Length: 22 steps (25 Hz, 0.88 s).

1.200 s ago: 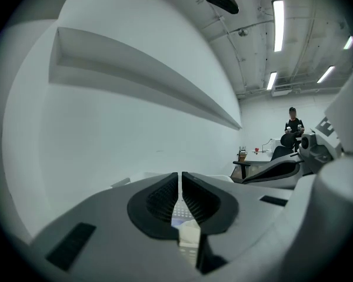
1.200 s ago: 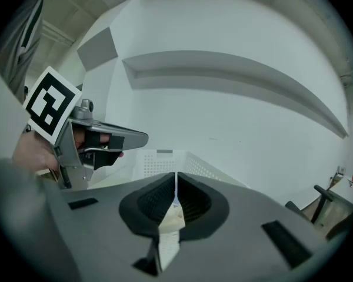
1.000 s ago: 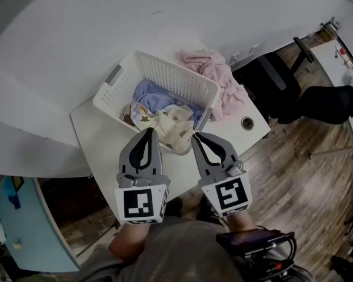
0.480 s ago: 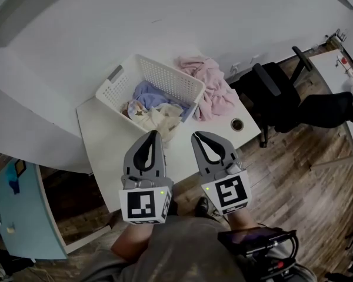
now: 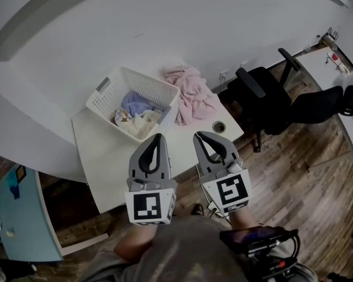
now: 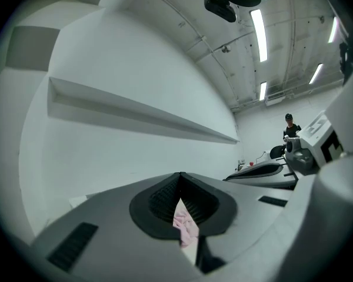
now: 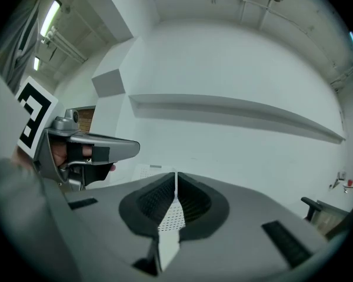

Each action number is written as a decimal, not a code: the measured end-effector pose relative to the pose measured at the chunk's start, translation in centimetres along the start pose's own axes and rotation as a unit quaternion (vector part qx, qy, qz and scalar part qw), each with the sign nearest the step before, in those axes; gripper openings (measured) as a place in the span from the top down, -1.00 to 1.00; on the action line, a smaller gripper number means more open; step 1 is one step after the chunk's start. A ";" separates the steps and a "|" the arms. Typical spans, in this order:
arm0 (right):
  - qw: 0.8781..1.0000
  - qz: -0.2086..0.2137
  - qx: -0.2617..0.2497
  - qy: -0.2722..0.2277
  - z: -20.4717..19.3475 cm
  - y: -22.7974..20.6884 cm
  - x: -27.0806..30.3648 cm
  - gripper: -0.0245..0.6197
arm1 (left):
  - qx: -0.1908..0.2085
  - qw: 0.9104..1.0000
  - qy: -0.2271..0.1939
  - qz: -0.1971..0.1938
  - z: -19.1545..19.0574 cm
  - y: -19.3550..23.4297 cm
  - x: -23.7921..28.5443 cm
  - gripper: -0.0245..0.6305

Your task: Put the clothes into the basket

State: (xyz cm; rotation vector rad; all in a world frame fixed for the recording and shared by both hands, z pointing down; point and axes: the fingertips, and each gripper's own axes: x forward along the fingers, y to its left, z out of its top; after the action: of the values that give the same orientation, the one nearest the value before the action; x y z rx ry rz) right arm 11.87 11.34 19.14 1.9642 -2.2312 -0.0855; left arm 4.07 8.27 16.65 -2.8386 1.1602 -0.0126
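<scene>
A white slatted basket (image 5: 103, 97) stands at the back left of the white table (image 5: 106, 157). Blue cloth (image 5: 135, 103) and cream cloth (image 5: 144, 123) lie inside it. A pink garment (image 5: 191, 94) is heaped on the table against the basket's right end. My left gripper (image 5: 158, 136) and right gripper (image 5: 197, 135) hover side by side over the table's front edge, short of the basket, both shut and empty. In the left gripper view the shut jaws (image 6: 180, 178) leave a slit showing the pink garment (image 6: 185, 228). The right gripper view shows shut jaws (image 7: 176, 175) with the basket (image 7: 172, 216) beyond.
A black office chair (image 5: 270, 98) stands on the wooden floor right of the table. A round cable hole (image 5: 219, 126) sits in the table's right corner. A blue cabinet (image 5: 12, 216) is at the lower left. A white wall backs the table.
Both grippers have drawn back from the basket toward the table's front edge. The basket and table look smaller and farther away. Both jaws stayed shut.
</scene>
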 end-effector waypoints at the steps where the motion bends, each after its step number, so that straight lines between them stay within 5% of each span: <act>1: 1.000 -0.003 0.000 0.000 0.0 -0.5 -0.5 0.87 | -0.001 1.000 0.001 -0.001 0.0 -0.6 0.1 0.90; 10: 0.999 -0.038 0.013 0.019 -2.0 -4.7 -2.2 0.87 | -0.012 0.999 0.006 -0.029 0.0 -4.3 3.0 0.90; 22: 0.996 -0.077 0.009 0.041 -3.6 -8.8 2.9 0.87 | -0.029 0.996 0.012 -0.087 -1.9 -4.4 10.0 0.90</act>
State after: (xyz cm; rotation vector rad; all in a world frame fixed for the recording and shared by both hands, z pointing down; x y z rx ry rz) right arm 20.76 7.57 21.55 2.1071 -2.0344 -0.0031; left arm 14.21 4.25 18.68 -2.9899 0.9275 -0.0245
